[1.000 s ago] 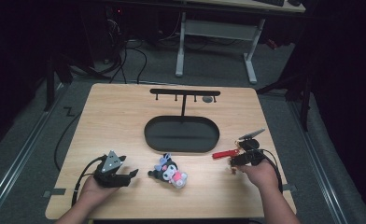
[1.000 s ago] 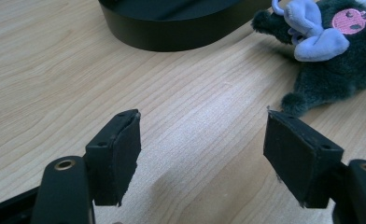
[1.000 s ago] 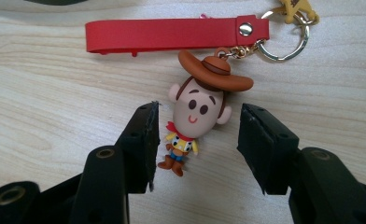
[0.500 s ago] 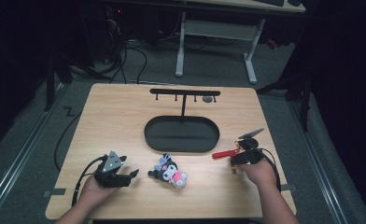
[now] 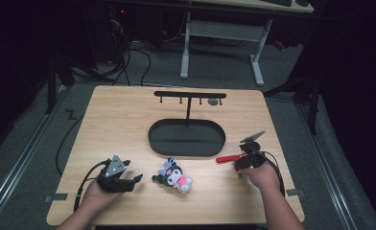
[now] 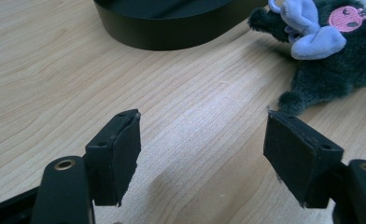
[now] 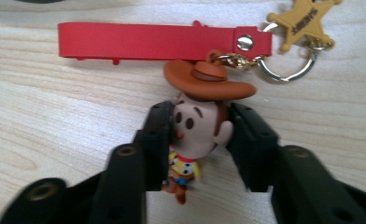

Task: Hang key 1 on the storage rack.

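Note:
A cowboy keychain figure (image 7: 197, 123) with a brown hat lies on the wooden table, joined to a red strap (image 7: 158, 41) and a gold star badge (image 7: 305, 21). My right gripper (image 7: 202, 140) has just been closing, and its pads now press both sides of the figure's head. In the high view, that right gripper (image 5: 246, 160) sits at the table's right, with the red strap (image 5: 227, 158) pointing left. My left gripper (image 6: 202, 140) rests open and holds nothing. A dark plush toy (image 6: 330, 60) with a lilac bow lies just beyond its right jaw. In the high view, the left gripper (image 5: 134, 182) points at the plush toy (image 5: 174, 176).
A black oval tray (image 5: 152, 139) sits mid-table, with a black T-shaped hook rack (image 5: 190, 95) rising behind it. The tray's wall (image 6: 172, 32) is ahead of the left gripper. Cables trail from both grippers. Desk legs and cables stand on the floor beyond the table.

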`<state>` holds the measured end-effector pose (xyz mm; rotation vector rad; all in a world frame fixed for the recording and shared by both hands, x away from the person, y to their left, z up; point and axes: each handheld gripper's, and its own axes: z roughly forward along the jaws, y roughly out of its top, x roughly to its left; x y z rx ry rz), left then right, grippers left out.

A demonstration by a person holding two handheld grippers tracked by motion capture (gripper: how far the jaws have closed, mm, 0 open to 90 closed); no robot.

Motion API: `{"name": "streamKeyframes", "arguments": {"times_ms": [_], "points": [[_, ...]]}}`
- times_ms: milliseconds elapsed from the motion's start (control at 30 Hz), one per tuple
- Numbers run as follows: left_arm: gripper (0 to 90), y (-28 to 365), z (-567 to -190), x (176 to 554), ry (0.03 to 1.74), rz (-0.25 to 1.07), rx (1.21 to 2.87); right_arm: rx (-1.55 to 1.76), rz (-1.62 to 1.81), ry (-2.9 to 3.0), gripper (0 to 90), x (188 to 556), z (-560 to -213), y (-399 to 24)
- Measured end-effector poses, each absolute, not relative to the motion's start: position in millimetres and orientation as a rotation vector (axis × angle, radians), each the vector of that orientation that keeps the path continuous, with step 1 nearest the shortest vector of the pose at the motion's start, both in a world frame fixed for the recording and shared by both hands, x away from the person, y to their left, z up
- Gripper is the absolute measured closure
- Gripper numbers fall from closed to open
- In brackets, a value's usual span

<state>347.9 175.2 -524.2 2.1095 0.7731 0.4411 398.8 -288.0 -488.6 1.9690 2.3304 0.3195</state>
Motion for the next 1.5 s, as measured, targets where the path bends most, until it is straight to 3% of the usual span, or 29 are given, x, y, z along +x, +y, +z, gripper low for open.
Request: {"name": "streamKeyframes", "arguments": {"times_ms": [1500], "points": [[28.1, 171.1, -525.0, 347.3, 0.764, 0.433, 2.121, 1.686, 0.258, 2.487, 66.2, 359.6, -358.5, -256.8]]}}
